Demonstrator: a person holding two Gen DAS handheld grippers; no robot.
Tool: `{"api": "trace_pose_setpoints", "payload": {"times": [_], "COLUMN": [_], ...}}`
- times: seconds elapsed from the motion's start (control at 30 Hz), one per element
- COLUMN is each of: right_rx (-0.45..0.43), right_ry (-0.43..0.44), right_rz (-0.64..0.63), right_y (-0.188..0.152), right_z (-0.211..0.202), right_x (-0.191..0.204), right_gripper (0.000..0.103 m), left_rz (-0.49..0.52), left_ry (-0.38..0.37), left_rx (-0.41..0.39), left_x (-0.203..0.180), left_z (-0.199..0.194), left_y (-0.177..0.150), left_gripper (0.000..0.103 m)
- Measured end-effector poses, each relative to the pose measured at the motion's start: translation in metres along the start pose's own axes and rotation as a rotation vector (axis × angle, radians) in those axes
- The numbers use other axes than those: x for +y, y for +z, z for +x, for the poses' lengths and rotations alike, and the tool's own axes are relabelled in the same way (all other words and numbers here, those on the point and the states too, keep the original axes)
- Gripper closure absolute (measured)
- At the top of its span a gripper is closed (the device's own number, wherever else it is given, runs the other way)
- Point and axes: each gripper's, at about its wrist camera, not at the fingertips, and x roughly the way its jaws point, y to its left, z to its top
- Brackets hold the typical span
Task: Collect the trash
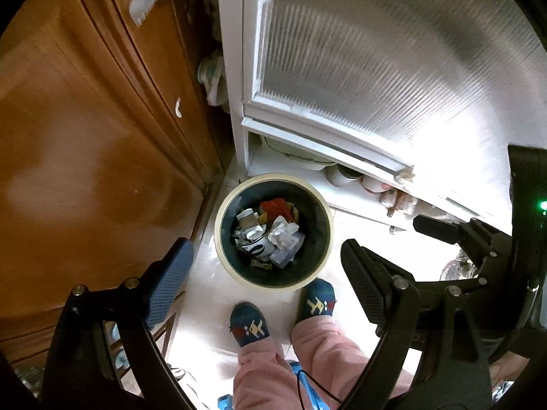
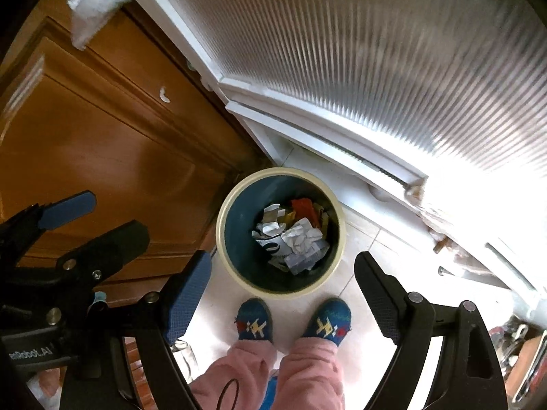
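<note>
While both of my tools point down, the left hand-held gripper (image 1: pixel 266 273) and right hand-held gripper (image 2: pixel 283 294) gape wide and empty; frame centre, the round cream-rimmed bin (image 2: pixel 236 266) holds crumpled paper trash (image 2: pixel 301 235) on glossy pale floor tiles (image 2: pixel 362 235).

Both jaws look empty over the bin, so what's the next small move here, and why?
Probably swing away from the bin to look for more trash. The right gripper and left gripper both stand open with nothing between them, and crumpled paper already lies inside the bin, so nothing is left to drop here.
</note>
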Motion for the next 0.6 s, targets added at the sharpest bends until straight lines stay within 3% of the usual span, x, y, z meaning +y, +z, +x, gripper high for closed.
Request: {"api": "trace_pose_setpoints", "payload": {"times": [0.23, 0.6], "right_rx": [-0.012, -0.079], "right_ry": [-0.015, -0.043], "right_rz": [0.010, -0.023], "right_y": [-0.003, -0.003], "right_z": [-0.066, -0.208], "right_x": [0.008, 0.023], "right_gripper": [0.016, 0.015], "left_rz": [0.033, 0.089], "left_ry": [-0.009, 0.007], "left_rx": [-0.039, -0.147], "left_x": [-0.020, -0.043], "left_z": [-0.075, -0.205], "left_y": [0.002, 0.018], "left_gripper": [0.017, 0.017]}}
